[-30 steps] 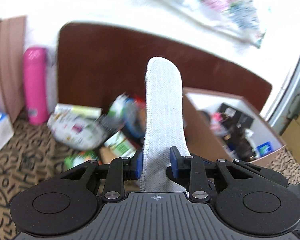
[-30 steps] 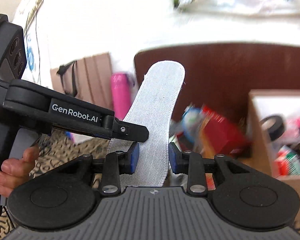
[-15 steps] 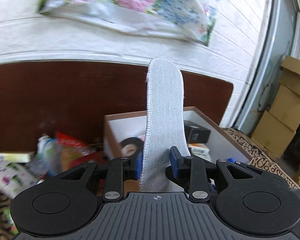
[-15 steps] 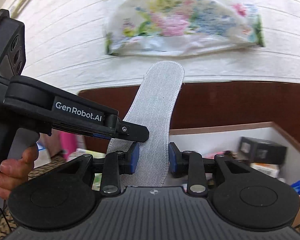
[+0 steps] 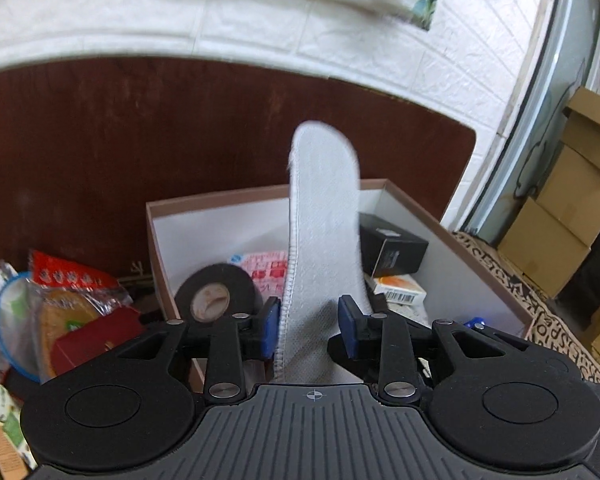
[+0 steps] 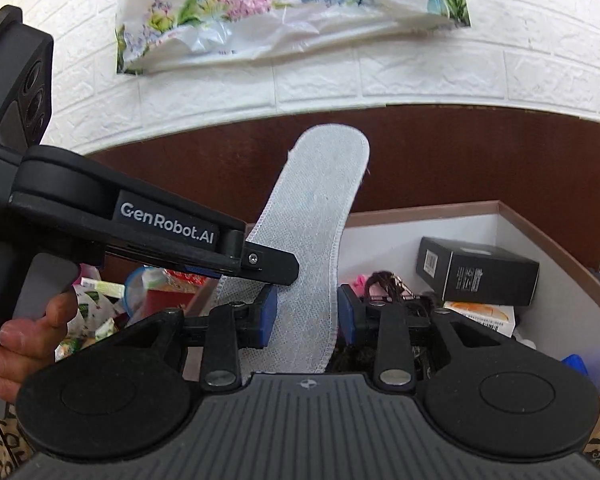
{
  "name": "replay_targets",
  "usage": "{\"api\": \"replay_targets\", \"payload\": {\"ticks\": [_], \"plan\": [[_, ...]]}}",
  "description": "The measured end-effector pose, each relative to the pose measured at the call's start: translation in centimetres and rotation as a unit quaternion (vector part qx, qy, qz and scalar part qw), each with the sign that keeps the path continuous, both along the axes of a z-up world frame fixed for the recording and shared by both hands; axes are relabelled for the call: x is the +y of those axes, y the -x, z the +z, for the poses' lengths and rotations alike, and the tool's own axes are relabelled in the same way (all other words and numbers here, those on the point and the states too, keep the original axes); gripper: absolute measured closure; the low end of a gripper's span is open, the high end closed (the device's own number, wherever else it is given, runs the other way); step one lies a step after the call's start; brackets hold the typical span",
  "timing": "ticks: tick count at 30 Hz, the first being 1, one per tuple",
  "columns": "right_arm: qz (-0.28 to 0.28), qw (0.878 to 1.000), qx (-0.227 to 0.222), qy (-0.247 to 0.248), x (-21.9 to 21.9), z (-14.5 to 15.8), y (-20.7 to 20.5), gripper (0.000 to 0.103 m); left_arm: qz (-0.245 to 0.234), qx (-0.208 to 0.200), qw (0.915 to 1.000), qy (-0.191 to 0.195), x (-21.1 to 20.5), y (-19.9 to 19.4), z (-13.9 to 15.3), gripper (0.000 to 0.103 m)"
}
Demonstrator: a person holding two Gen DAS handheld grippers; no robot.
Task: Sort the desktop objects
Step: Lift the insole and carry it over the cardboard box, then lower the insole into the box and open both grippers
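- While both tools hover at the near rim of the box, the left gripper (image 5: 308,328) has its jaws opening: the blue pads stand clear of the grey insole (image 5: 324,224) that rises between them, with a plain gap on the right side.
- Jaws of the right gripper (image 6: 303,318) are also opening around the same insole (image 6: 316,248); its left pad sits at the fabric edge, though whether it still presses is hard to tell.
- A hand (image 6: 24,344) grips the other tool's handle at left.
- Just beyond, the open cardboard box (image 5: 452,232) holds a roll of black tape (image 5: 216,296), a black carton (image 5: 392,250) and small packets.
- Snack packets (image 5: 68,300) lie beside the box on the left.
- Behind stand a dark brown board (image 5: 180,140) and a white brick wall (image 5: 260,24).
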State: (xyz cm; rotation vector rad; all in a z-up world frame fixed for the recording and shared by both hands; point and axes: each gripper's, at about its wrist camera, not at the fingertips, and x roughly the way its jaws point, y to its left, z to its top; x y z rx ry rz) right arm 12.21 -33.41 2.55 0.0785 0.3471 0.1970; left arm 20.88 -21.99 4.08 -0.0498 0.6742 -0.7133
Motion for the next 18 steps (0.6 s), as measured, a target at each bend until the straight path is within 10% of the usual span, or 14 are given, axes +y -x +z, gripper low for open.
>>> {"api": "replay_targets", "payload": {"ticks": [4, 8, 18], "plan": [[-0.011, 1.000, -0.008, 0.018, 0.2, -0.2, 0.0, 0.022, 0.020, -0.002, 0.9996, 0.022, 0.5, 0.2, -0.7, 0.001], [-0.032, 0.999, -0.019, 0.033, 0.4, -0.2, 0.3, 0.000, 0.017, -0.044, 0.9987, 0.021, 0.9, 1.5, -0.2, 0.000], [-0.044, 0.999, -0.001, 0.031, 0.8, -0.2, 0.9, 0.000, 0.007, -0.049, 0.9987, -0.007, 0.5, 3.2, -0.1, 0.000]]}}
